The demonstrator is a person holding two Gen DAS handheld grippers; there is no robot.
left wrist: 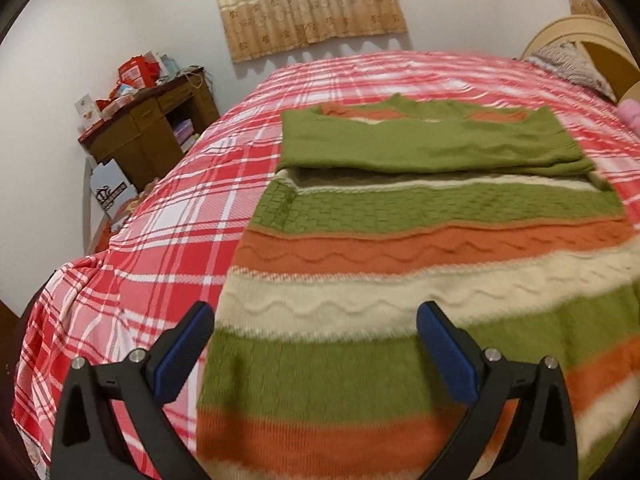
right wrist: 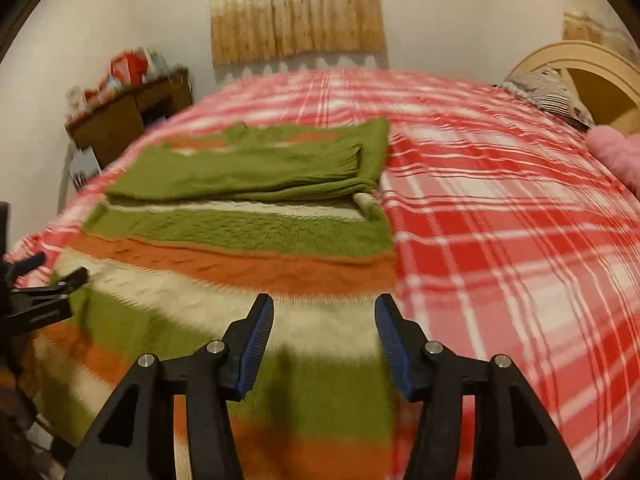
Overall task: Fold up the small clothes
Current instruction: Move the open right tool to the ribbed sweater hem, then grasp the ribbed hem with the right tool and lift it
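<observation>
A striped knit sweater (left wrist: 420,248) in green, orange and cream lies flat on the red plaid bedspread (left wrist: 168,216), its green sleeves folded across the chest at the far end. My left gripper (left wrist: 316,320) hovers open over the sweater's near left part, nothing between its blue pads. In the right wrist view the sweater (right wrist: 240,240) fills the left half. My right gripper (right wrist: 324,312) stands open above its near right part, with no cloth between the pads. The left gripper (right wrist: 48,276) shows at the left edge there.
A brown wooden desk (left wrist: 152,132) piled with boxes stands at the left by the wall. A curtain (left wrist: 308,4) hangs behind the bed. A cream headboard (right wrist: 588,76), a patterned pillow (right wrist: 548,88) and something pink (right wrist: 616,148) lie at the right. The bedspread (right wrist: 500,220) extends right of the sweater.
</observation>
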